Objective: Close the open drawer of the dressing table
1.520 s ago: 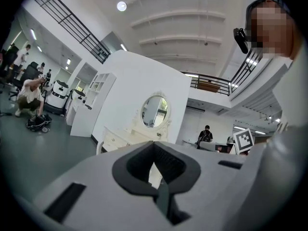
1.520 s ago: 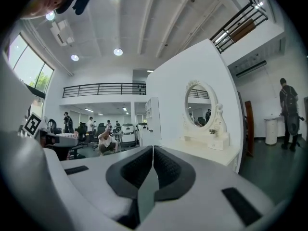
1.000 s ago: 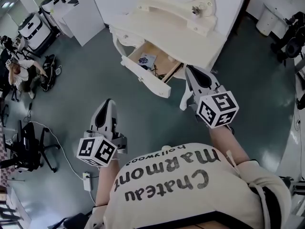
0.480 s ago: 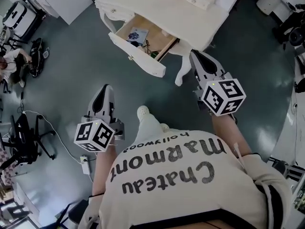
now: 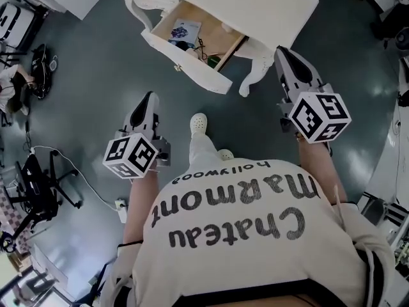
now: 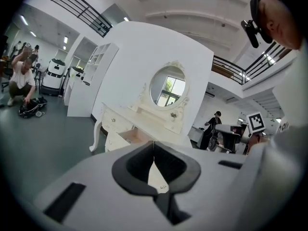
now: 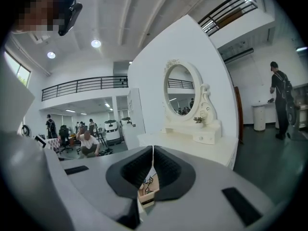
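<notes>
My left gripper (image 5: 151, 97) and right gripper (image 5: 282, 51) are both clenched, empty. The open drawer (image 5: 220, 34) looks like stiff, easy-sliding wood. I'd push its front panel (image 5: 201, 77) near the knob (image 5: 177, 68).

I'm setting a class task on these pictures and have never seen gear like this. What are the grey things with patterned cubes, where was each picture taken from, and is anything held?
There is no robot here. A person holds a two-jaw hand tool in each hand. The top-down picture comes from a camera on the person's head. It shows the left gripper and the right gripper, and each one's patterned cube is part of it. The other two pictures come from cameras riding on each gripper, looking along its jaws. In both, the jaws are together with nothing between them, so nothing is held. Ahead stands a cream dressing table with an oval mirror. Its drawer is pulled out, with a booklet and cables inside. Neither gripper touches it.
</notes>
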The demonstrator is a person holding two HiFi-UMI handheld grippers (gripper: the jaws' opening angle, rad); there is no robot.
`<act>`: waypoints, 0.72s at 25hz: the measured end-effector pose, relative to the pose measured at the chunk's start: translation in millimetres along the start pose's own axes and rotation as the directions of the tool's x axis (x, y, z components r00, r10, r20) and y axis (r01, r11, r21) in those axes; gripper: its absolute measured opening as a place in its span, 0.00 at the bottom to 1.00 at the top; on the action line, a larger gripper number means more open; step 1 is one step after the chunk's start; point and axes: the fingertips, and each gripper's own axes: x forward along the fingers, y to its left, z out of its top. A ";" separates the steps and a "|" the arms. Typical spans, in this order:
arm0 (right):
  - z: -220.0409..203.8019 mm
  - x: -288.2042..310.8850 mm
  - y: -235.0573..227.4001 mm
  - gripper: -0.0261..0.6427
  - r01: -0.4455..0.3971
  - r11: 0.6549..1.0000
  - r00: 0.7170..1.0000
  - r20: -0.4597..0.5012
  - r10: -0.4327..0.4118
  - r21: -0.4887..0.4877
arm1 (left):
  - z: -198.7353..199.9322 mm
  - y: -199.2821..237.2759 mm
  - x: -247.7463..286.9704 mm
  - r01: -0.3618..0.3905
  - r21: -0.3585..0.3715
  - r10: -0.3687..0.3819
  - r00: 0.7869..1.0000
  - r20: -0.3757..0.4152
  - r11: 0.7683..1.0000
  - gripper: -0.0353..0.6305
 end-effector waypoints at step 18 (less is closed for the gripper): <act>17.0 65.8 -64.3 0.08 0.241 0.970 0.971 -0.020 -0.240 0.040 | -82.8 91.5 146.4 0.188 0.258 -0.038 0.868 -0.495 0.948 0.32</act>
